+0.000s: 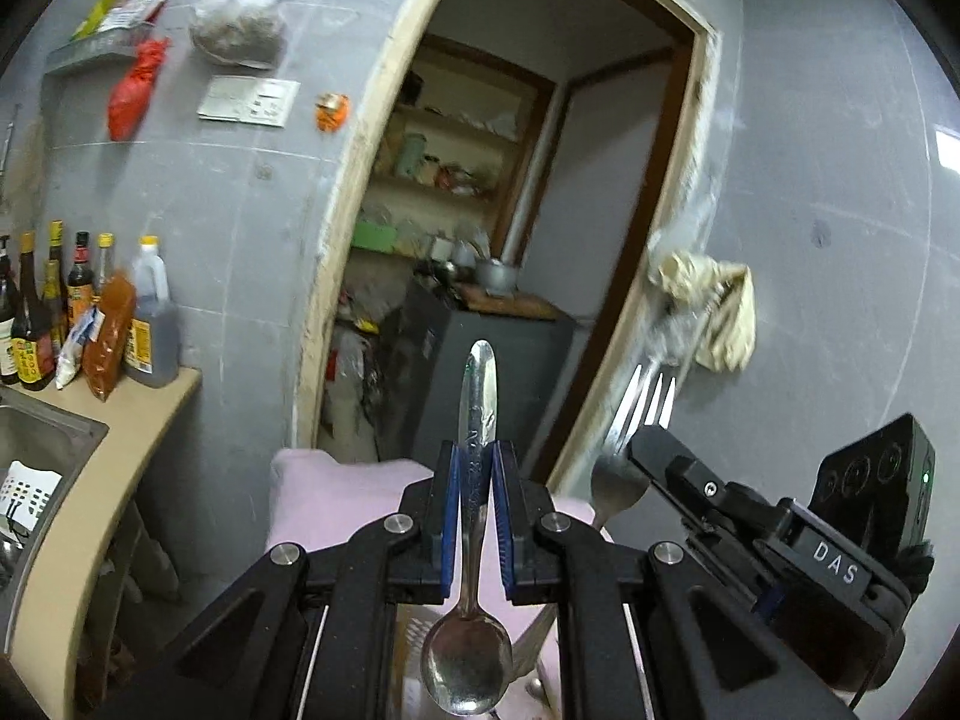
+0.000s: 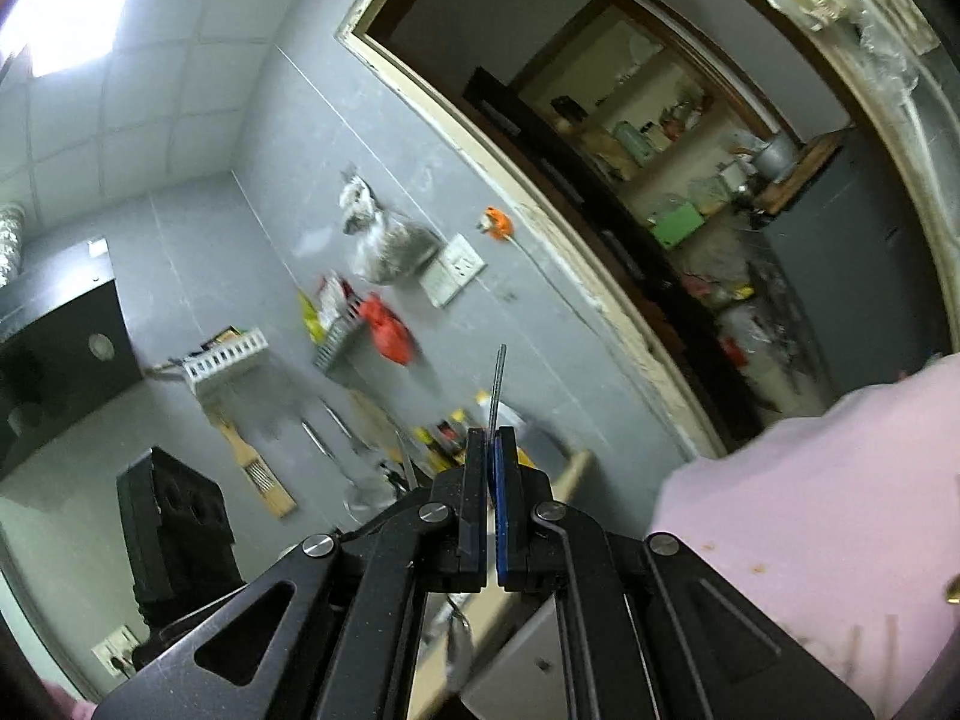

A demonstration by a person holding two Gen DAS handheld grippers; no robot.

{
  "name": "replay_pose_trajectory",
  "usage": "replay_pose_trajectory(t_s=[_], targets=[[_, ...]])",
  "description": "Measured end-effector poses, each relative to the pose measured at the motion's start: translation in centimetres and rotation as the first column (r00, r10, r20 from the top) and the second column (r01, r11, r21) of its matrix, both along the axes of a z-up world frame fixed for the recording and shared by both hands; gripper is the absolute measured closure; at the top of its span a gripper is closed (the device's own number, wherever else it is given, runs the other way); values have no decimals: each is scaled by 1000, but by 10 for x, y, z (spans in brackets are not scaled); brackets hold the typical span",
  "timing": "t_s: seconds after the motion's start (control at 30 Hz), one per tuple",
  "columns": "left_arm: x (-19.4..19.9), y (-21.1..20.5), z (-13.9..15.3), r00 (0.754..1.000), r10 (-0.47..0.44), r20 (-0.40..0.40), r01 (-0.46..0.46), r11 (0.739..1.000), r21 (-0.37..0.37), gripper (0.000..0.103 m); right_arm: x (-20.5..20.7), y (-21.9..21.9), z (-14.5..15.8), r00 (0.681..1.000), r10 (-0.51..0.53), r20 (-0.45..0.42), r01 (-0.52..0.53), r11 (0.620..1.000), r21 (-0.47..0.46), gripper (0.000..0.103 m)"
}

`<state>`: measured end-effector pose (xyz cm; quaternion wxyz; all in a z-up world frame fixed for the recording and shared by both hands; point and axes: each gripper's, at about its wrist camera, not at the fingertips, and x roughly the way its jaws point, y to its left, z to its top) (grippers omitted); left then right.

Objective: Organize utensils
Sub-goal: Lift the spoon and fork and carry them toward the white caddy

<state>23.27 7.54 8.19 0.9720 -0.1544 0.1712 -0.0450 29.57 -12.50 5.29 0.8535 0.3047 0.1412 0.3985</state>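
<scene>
Spoon (image 1: pixel 474 516) sits clamped in the left claw (image 1: pixel 475 480), its bowl near the camera and its handle poking up and away. Just to the right, the right claw (image 1: pixel 645 447) pinches a fork (image 1: pixel 636 414) with the prongs up. Seen from the right wrist, that claw (image 2: pixel 492 456) is squeezed on the fork's thin edge (image 2: pixel 497 387). Bottles (image 1: pixel 78 306) stand on the tabletop (image 1: pixel 150 420) by the sink (image 1: pixel 42 438).

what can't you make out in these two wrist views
- Right wrist view: the fork in the right claw shows edge-on as a thin line; its handle is hidden by the claw.
- Left wrist view: the spoon bowl is partly cut off by the bottom edge.
- Both views: the utensils' destination is out of frame.
</scene>
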Motion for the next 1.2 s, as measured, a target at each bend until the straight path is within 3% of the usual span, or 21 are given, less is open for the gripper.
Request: replay_pose_trajectory(t_s=[0.2,0.43,0.8,1.2], targets=[[-2,18,-24,999,19,33,-16,997,-76,92,6,35,-28,1000,18,-15,-19,999,-33,101],[-2,27,-63,999,44,32,-40,991,-130,92,20,40,-69,995,41,-91,-48,995,-83,101],[-10,19,-96,999,18,-28,-19,999,-34,92,25,50,-94,986,95,-139,-122,973,-196,101],[-22,23,-97,995,-32,-96,31,999,-13,92,16,45,-94,981,113,-156,-157,936,-316,99]])
